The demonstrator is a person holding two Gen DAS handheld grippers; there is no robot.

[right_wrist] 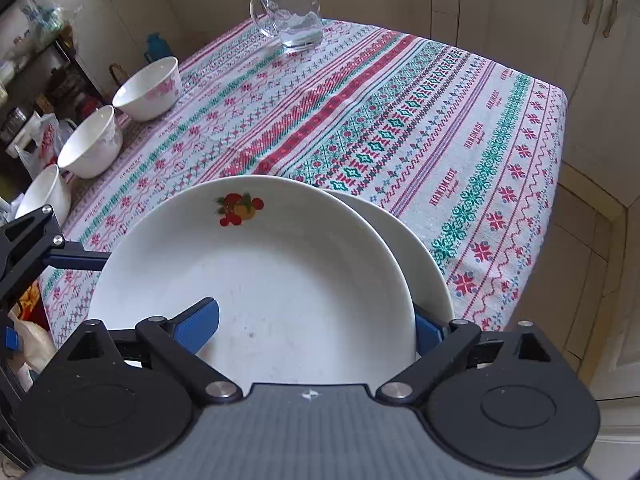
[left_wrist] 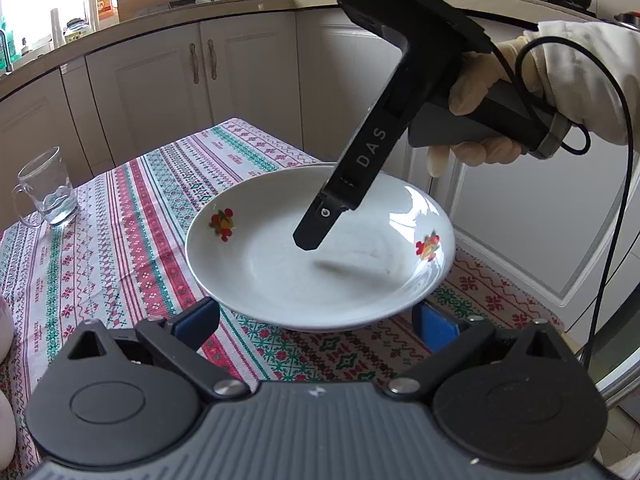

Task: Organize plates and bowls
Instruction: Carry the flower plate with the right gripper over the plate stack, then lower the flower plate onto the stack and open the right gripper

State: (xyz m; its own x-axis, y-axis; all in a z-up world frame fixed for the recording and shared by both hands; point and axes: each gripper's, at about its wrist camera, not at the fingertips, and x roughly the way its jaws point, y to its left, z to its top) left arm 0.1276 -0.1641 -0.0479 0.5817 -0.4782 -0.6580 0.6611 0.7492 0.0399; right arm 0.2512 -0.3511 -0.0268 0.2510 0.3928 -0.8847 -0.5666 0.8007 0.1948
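Right wrist view: the right gripper (right_wrist: 316, 330) grips the top plate (right_wrist: 256, 280) by its near rim, one blue finger (right_wrist: 198, 326) inside the dish and the other under the edge. This plate sits offset over a second plate (right_wrist: 420, 260) on the striped cloth (right_wrist: 400, 100). Three bowls (right_wrist: 148, 88) line the table's left edge; a glass mug (right_wrist: 292, 12) stands at the far side. In the left wrist view the left gripper (left_wrist: 316, 326) is spread wide, its pads just beside the plate's near rim, holding nothing.
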